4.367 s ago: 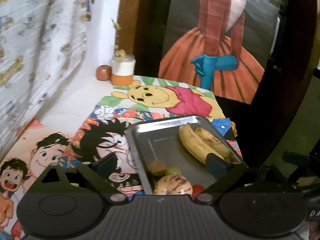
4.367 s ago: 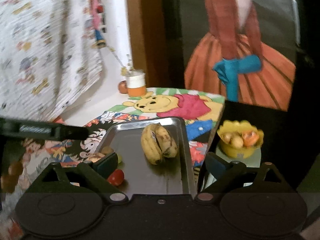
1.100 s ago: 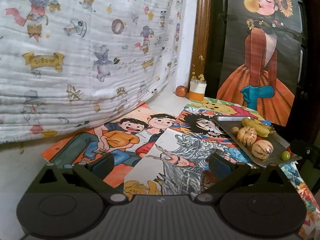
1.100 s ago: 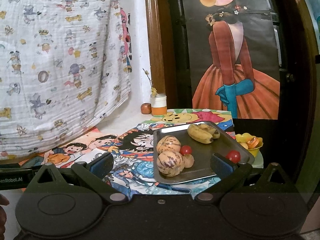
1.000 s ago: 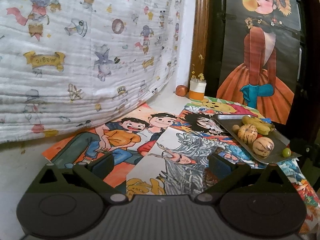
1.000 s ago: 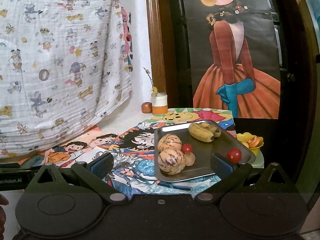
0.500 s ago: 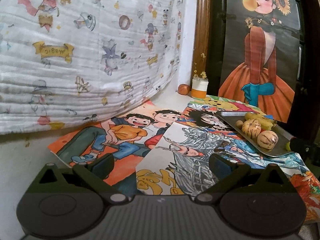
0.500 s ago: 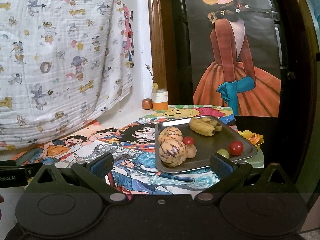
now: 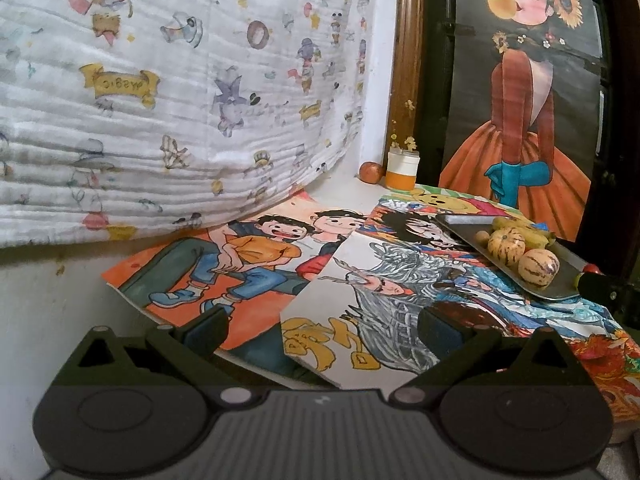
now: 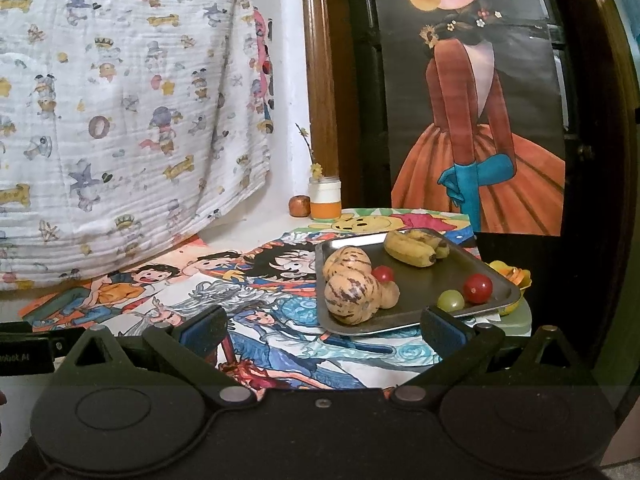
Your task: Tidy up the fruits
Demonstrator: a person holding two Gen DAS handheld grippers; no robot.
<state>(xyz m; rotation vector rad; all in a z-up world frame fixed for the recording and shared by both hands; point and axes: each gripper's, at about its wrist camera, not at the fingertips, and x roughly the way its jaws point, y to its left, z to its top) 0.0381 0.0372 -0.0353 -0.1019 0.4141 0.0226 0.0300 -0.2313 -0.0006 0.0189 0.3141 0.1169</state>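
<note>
A steel tray (image 10: 436, 280) lies on the picture-covered table and carries two striped melons (image 10: 352, 296), a bunch of bananas (image 10: 414, 252), two red tomatoes (image 10: 478, 288), a green grape (image 10: 451, 301) and a small brown fruit (image 10: 390, 295). My right gripper (image 10: 324, 330) hovers open just in front of the tray with nothing between its fingers. The left wrist view shows the same tray (image 9: 560, 280) far off to the right with its melons (image 9: 538, 267). My left gripper (image 9: 324, 326) stands open over the cartoon posters (image 9: 248, 264), well away from the fruit.
A yellow bowl (image 10: 516, 276) of fruit sits beyond the tray's right edge. At the back stand an orange-and-white jar (image 10: 326, 200) and a brown round fruit (image 10: 299, 205). A printed cloth (image 10: 120, 120) hangs on the left; a painted door panel (image 10: 480, 120) rises behind.
Both grippers have drawn back from the tray and dropped lower, so the tray looks farther off. The fruit stays on the tray. Both grippers remain open.
</note>
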